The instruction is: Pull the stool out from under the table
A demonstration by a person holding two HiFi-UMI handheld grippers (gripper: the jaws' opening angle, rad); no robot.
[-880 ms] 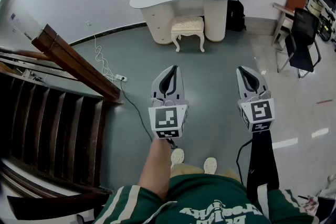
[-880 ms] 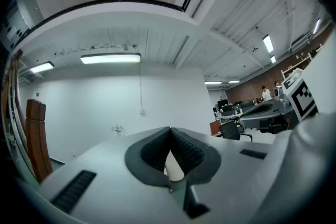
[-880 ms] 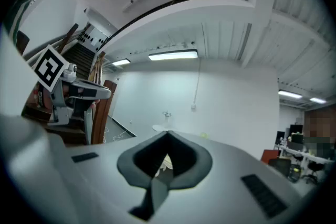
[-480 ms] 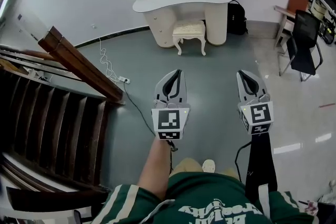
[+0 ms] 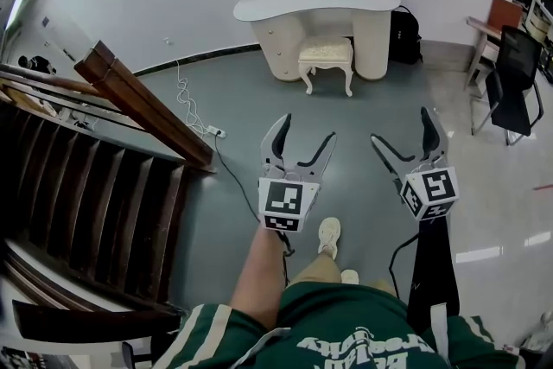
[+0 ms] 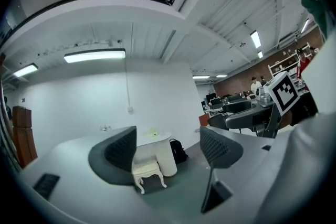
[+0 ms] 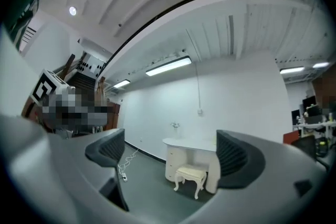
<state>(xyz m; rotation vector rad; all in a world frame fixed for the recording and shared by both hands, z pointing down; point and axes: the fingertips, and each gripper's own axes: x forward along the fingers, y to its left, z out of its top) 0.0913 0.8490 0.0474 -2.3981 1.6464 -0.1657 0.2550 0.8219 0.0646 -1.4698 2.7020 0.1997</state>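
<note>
A cream stool [image 5: 327,56] with a padded seat stands tucked into the knee space of a white curved table [image 5: 285,0] against the far wall. Both grippers hover level over the grey floor, well short of it. My left gripper [image 5: 308,130] is open with nothing between its jaws, and my right gripper [image 5: 402,127] is open and empty too. In the left gripper view the stool [image 6: 147,171] shows between the jaws of the left gripper [image 6: 168,149], under the table [image 6: 160,139]. The right gripper view frames the stool [image 7: 191,174] far ahead of the right gripper [image 7: 170,157].
A dark wooden stair railing [image 5: 138,104] runs along the left. A white power strip with its cable [image 5: 214,131] lies on the floor near it. A black backpack [image 5: 404,34] sits beside the table, and a black office chair [image 5: 517,69] stands at the right.
Both grippers' jaws have spread apart from a nearly shut stance. The person has stepped forward, one foot now ahead, and the table sits a little further right in the head view.
</note>
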